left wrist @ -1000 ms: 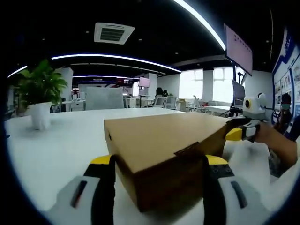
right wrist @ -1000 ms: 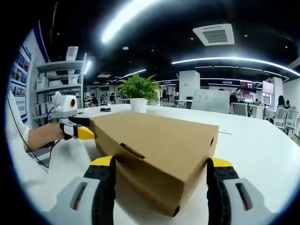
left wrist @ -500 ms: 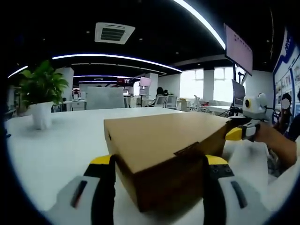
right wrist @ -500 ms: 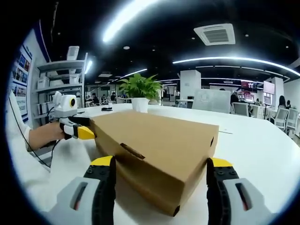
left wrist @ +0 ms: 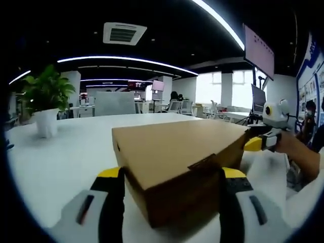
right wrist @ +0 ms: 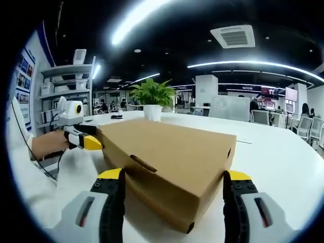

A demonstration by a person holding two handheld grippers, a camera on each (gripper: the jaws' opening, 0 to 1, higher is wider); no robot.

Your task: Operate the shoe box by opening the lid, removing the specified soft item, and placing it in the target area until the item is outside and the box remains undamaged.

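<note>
Left gripper: left gripper view; jaws spread wide, straddling a near corner of the shoe box, gripping nothing.
Shoe box, same view: brown cardboard, lid shut, lying flat on the white table.
Far side: right gripper at the box's far end, held in a hand.
Background: potted plant standing well off to the left.
Right gripper, right gripper view: jaws wide apart, a box corner between them, nothing clamped.
Shoe box: closed, flat on the table.
Other end: left gripper close by the box's left end.
Plant: behind the box.
</note>
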